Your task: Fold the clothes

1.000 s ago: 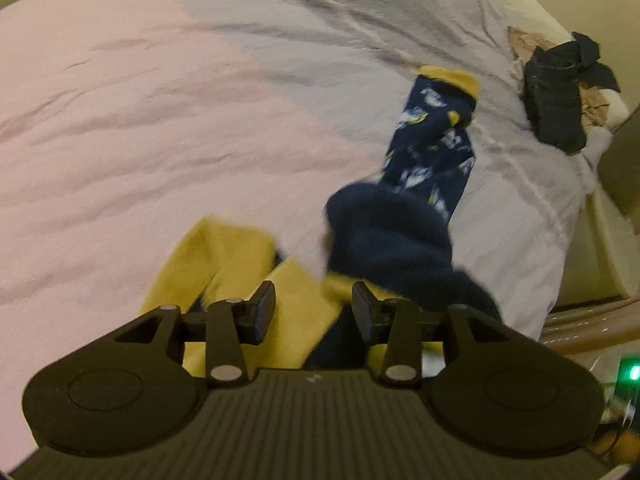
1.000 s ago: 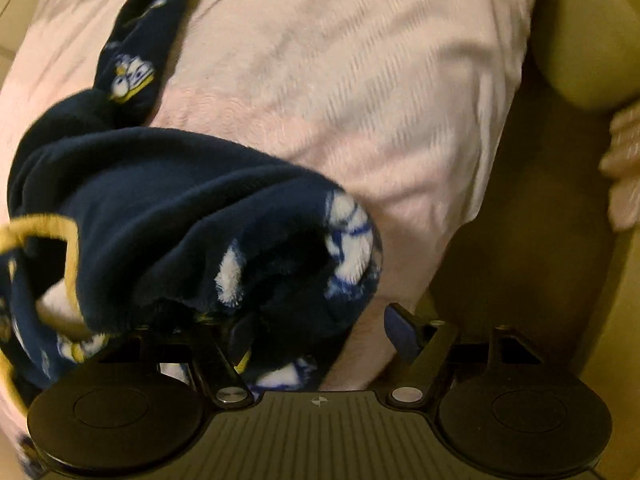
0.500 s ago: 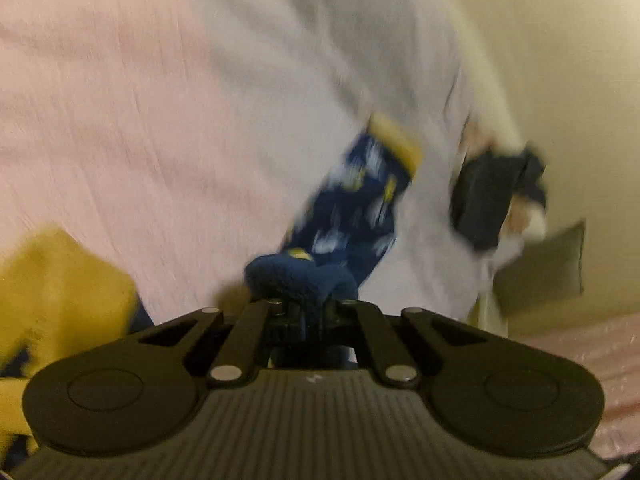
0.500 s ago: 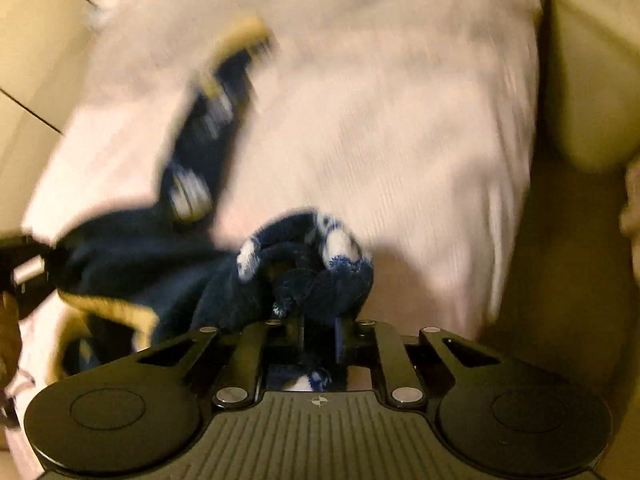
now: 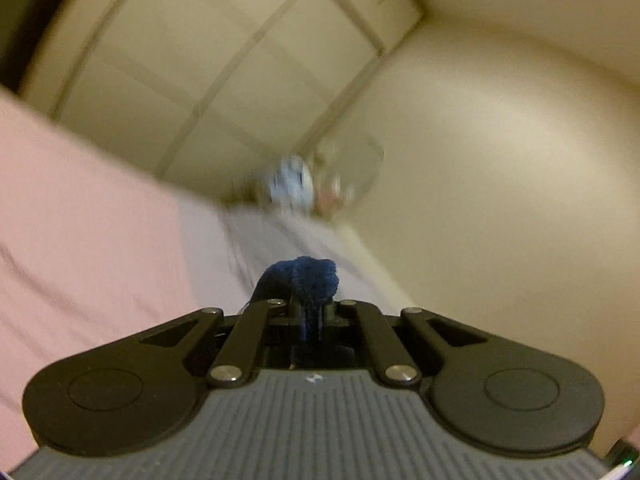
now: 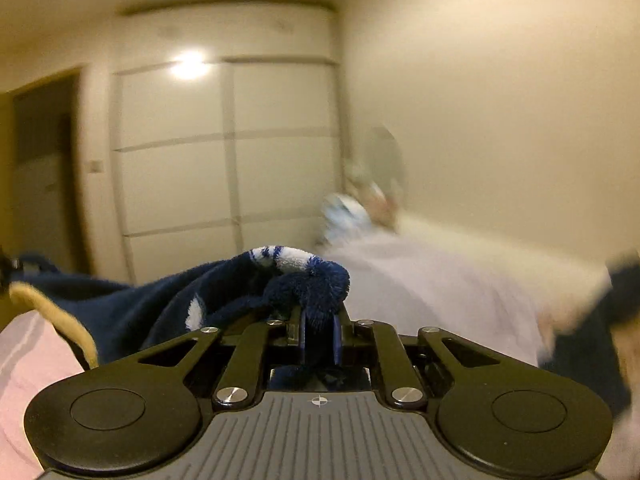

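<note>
Two views, both blurred; no readable writing or brand on anything. Landmark: bed [image 6: 460,292] — pale pink-and-white sheet, lightly creased, its far edge meeting a cream wall. Beyond the bed, a panelled cream wardrobe [image 6: 224,148]; open air between it and both tools. Fleece garment [image 6: 160,300] — navy, fuzzy pile, white print, yellow trim — hangs lifted above the bed, stretched leftward in the right view. Right gripper [image 6: 319,338]: jaws together, clamped on a bunched navy fold. Left gripper [image 5: 309,316]: jaws together, pinching a navy tuft of the same fleece over the bed's near part.
</note>
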Demonstrator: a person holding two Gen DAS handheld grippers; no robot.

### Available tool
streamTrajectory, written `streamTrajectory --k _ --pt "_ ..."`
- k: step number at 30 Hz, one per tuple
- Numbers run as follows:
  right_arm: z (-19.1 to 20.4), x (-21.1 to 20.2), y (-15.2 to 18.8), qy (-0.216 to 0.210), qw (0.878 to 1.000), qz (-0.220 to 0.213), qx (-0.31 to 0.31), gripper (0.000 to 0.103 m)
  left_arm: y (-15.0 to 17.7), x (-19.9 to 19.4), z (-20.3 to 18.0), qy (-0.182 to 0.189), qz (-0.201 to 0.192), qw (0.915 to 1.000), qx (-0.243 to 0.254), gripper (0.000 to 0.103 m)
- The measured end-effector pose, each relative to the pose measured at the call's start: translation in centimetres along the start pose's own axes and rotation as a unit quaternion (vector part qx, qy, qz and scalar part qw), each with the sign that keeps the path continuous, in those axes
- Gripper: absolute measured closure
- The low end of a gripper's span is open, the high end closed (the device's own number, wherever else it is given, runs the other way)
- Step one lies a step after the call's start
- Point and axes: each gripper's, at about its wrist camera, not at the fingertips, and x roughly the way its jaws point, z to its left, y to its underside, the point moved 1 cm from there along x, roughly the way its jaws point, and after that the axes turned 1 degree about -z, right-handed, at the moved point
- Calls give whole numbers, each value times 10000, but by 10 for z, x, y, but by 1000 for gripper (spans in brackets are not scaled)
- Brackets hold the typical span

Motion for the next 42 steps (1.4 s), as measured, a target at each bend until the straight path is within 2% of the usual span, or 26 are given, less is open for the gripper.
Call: streamTrajectory --k 3,5,11,15,19,23,25,27,29,30,32,35,37,39,42 --pt "10 -9 -29 -443 9974 -389 -426 92 -13 -46 -28 -197 -533 9980 275 101" --pt "12 -18 -42 -670 9940 -563 -660 92 -11 -70 -43 -304 -743 9961 379 101" --pt "1 -41 -56 -1232 9828 -700 -1185 92 -2 -142 -88 -625 -1360 9863 687 101" --pt "-3 -45 -61 -1571 9737 -687 -1499 92 1 -166 -115 -815 -1546 9812 818 100" --pt "-5 -19 -66 -1789 9697 -622 -1546 92 -5 -174 -137 -952 -1671 9771 907 100" --pt "-6 7 -72 -2006 9651 -556 -1592 92 -20 -149 -137 -1045 -1630 9773 864 100" --pt "-6 22 -73 -2092 9634 -500 -1603 92 -30 -121 -126 -1140 -1469 9796 765 100" --pt "0 63 -65 -1892 9710 -146 -1454 92 -35 -71 -99 -1275 -1076 9844 561 94" --pt "6 126 -47 -1446 9823 561 -1054 89 -33 -11 -57 -1628 -500 9851 250 93" --pt "6 158 -38 -1190 9837 1069 -826 86 -26 17 -36 -1933 -98 9811 75 95" --pt "7 209 -19 -547 9809 1805 -475 80 -10 68 4 -2505 652 9657 -210 93" --pt "9 223 1 -845 9735 2087 -403 73 29 95 33 -3127 1190 9424 -19 93" --pt "9 220 19 -1167 9654 2295 -405 44 57 89 42 -3488 1206 9293 146 89" --pt "5 215 45 -1413 9520 2673 -481 43 84 78 50 -3796 1453 9137 39 87" --pt "0 205 106 -1470 9209 3564 -574 42 125 48 59 -4061 1770 8957 -397 87"
